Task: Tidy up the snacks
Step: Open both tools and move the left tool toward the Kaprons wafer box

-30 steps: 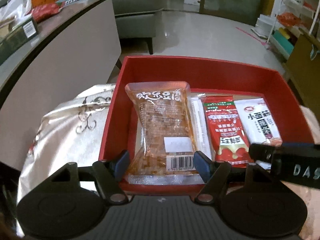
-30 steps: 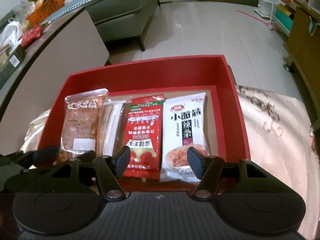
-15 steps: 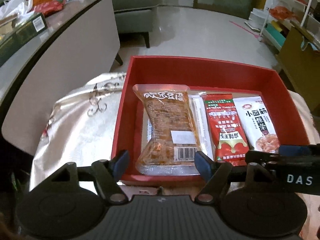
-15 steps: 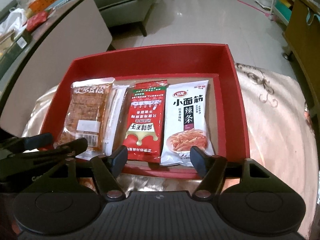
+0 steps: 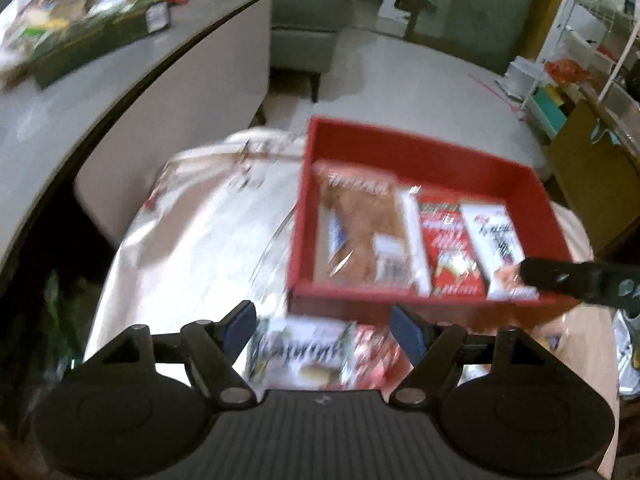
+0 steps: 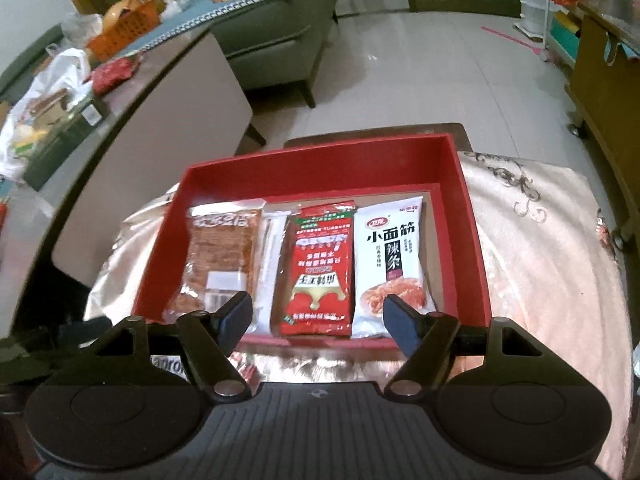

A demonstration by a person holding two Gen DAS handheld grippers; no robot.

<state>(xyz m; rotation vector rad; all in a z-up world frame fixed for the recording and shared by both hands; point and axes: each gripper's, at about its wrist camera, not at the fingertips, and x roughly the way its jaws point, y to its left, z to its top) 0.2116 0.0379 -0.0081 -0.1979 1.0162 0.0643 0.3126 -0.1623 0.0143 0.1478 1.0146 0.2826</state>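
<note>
Surface [image 6: 540, 248]: draped in a pale shiny cloth with dark scrollwork; carries the red box and one loose packet.
Red box [image 6: 470, 216]: open-topped, sits on the cloth; holds four packets lying flat side by side along its near wall.
Orange-brown packet [image 6: 218, 256]: far left in the box, clear wrapper, white label and barcode at its near end.
White strip packet [image 6: 272, 248]: narrow, squeezed between the orange-brown packet and the red one.
Red packet [image 6: 320, 268]: third from the left, touching its neighbours.
White packet [image 6: 394, 256]: far right in the box, black lettering, picture of red strips at the bottom.
Loose packet [image 5: 320, 354]: on the cloth just outside the box's near wall, white and red, blurred.
Left gripper [image 5: 323, 326]: fingers apart, just been opening, loose packet below the gap, not pressed.
Right gripper [image 6: 318, 316]: fingers apart, just been opening, nothing clamped, over the box's near edge.
</note>
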